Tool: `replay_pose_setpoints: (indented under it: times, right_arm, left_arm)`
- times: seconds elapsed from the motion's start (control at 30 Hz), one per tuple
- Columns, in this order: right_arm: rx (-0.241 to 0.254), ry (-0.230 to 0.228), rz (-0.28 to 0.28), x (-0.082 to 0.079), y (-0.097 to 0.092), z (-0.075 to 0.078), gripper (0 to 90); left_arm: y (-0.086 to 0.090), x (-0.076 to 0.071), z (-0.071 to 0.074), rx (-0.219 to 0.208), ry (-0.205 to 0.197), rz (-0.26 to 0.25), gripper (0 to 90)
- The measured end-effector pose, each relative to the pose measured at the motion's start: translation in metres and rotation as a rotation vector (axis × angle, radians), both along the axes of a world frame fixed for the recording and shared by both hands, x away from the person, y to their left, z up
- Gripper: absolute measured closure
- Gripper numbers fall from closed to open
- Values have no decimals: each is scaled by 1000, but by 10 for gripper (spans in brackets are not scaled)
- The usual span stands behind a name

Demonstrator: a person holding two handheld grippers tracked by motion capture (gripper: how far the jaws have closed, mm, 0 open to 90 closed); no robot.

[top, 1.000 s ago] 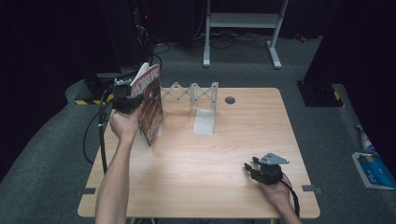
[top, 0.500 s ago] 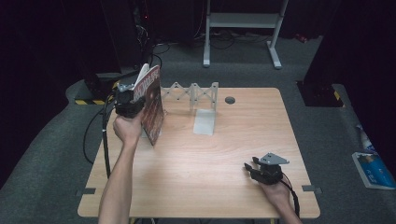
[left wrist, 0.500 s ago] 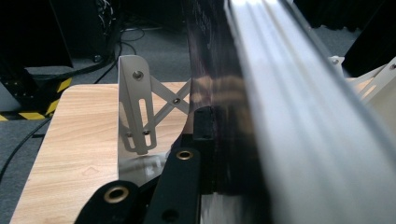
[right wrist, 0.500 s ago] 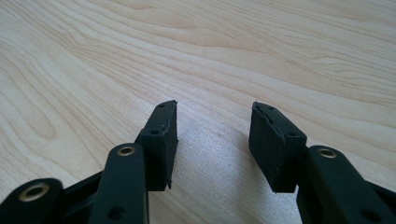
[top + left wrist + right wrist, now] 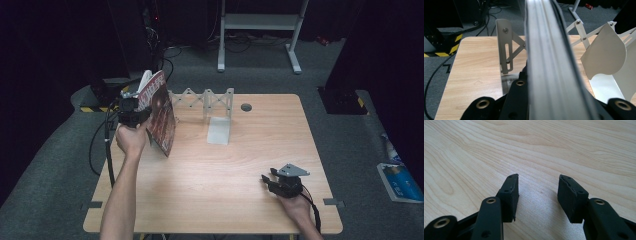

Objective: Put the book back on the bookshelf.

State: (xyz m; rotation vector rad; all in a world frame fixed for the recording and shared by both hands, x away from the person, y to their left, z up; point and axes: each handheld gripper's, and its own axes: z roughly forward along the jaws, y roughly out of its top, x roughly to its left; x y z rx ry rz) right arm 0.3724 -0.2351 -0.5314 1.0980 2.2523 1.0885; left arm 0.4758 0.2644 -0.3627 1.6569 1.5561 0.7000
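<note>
Above table edge, left gripper (image 5: pixel 134 111) gripping magazine (image 5: pixel 161 114)

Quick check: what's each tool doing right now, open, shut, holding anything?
Left tool: shut on the book, held above the table; its jaws have just been opening slightly.
Right tool: open, nothing held.

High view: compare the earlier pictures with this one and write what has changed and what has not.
The left gripper, clamped on the book, shifted only slightly; its jaws have just eased open a touch. The right gripper stays open on the table, and the folding rack is unmoved.
</note>
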Motion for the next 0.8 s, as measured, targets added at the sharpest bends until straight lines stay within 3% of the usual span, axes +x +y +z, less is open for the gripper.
replay_pose_setpoints:
  times: [0.8]
  right_arm:
    - [0, -1, 0, 0, 0, 0, 515]
  left_arm:
    - [12, -2, -2, 19, 45, 30, 755]
